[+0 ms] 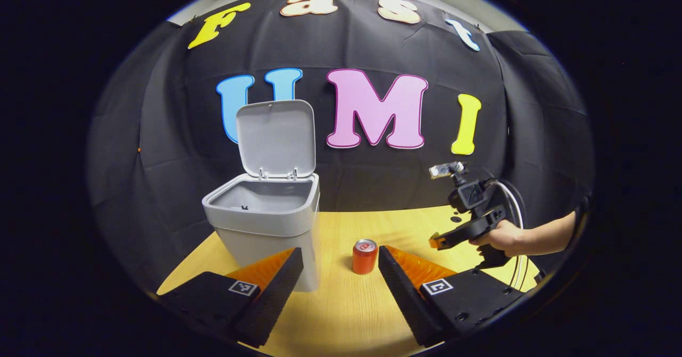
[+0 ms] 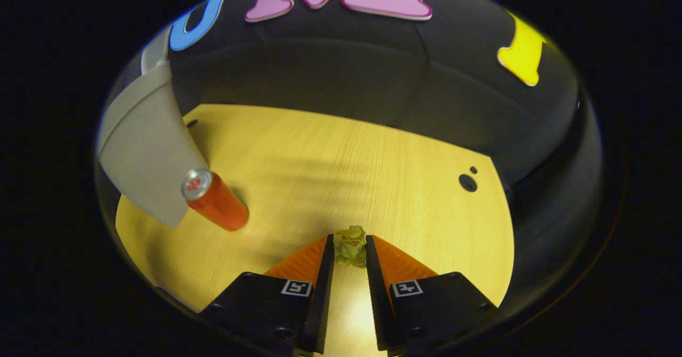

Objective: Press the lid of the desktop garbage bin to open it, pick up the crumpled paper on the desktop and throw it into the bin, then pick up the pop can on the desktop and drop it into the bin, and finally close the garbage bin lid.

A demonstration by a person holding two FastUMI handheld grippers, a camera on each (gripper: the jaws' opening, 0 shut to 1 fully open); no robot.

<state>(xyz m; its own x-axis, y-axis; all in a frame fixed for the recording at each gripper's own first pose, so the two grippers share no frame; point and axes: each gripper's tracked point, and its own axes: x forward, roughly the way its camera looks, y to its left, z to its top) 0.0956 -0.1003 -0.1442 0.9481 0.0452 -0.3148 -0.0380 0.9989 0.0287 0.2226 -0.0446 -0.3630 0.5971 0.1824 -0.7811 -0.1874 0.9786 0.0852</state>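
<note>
two tongs work a yellow desk [image 2: 330,149]: right tongs [image 2: 349,250] clamped on crumpled paper [image 2: 350,245], left tongs [image 1: 341,266] apart by the pop can [image 1: 365,256]; next, paper must reach the open bin [image 1: 266,218].

light: dim booth, bright tabletop [image 2: 373,154] | glare: near jaws | edges: fisheye-bent | focus: sharp

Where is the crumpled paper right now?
In the right gripper view, the crumpled paper sits pinched between the right tool fingertips, above the table, right of the pop can.
</note>
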